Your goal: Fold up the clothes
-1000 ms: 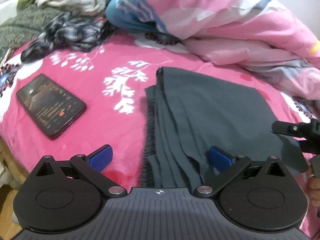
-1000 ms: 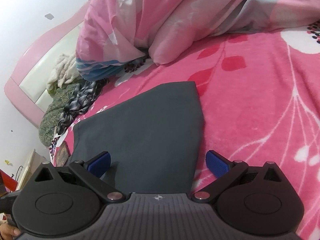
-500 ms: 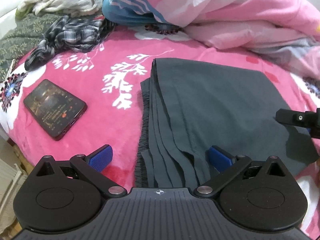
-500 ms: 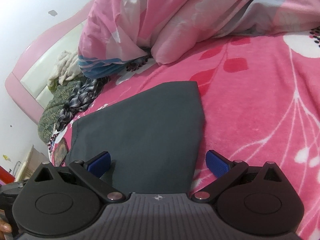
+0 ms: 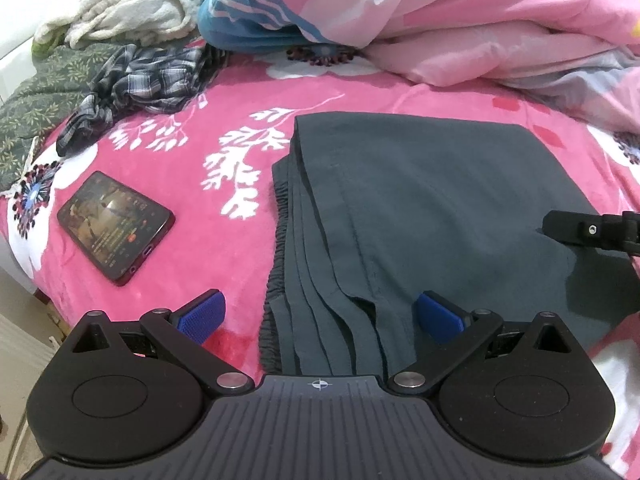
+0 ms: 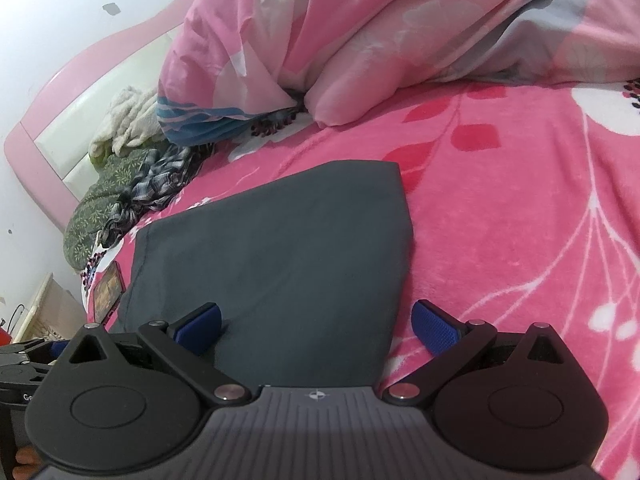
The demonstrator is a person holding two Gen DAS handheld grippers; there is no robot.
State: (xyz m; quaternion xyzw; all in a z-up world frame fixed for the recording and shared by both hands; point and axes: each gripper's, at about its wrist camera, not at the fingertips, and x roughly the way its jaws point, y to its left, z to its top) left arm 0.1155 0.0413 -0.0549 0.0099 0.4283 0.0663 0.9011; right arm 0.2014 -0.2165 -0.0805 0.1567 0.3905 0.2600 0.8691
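Folded grey trousers (image 5: pixel 420 200), one; phone (image 5: pixel 116 226), one; two tongs gaping

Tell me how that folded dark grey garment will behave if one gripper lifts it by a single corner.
The dark grey garment is probably floppy: thin layers fan loosely at its gathered edge. Its stacked folds would likely slide apart. It looks light, lying flat on the pink blanket.

Both cameras sit low and close over the bed. The left wrist view looks across the folded dark garment (image 5: pixel 420 208) from its layered waistband end; the right wrist view faces the headboard (image 6: pixel 60 128) from the opposite end. Both share the garment, phone (image 5: pixel 116 226) and pink duvet (image 6: pixel 360 32).
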